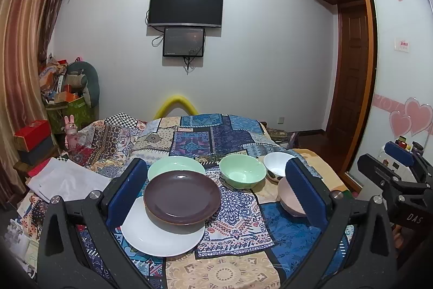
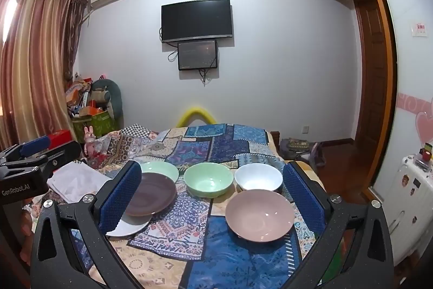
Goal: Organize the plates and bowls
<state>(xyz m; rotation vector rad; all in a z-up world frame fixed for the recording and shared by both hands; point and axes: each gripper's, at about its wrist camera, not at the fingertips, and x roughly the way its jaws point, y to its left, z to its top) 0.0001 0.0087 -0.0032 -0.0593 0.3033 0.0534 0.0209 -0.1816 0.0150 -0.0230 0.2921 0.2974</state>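
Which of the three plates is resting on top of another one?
The dark purple plate. It lies overlapping the white plate under it, while the pale green plate behind sits on the patterned bedspread.

Left hand-held gripper (image 1: 216, 183) wide open, nothing held, w/ brown plate (image 1: 182, 196) atop white plate (image 1: 159, 237).

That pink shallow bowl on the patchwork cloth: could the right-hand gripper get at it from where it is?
Probably yes. The right gripper stands wide open and empty, and the pink shallow bowl lies just ahead between its blue pads, with only bare patchwork cloth before it. The white bowl sits close behind.
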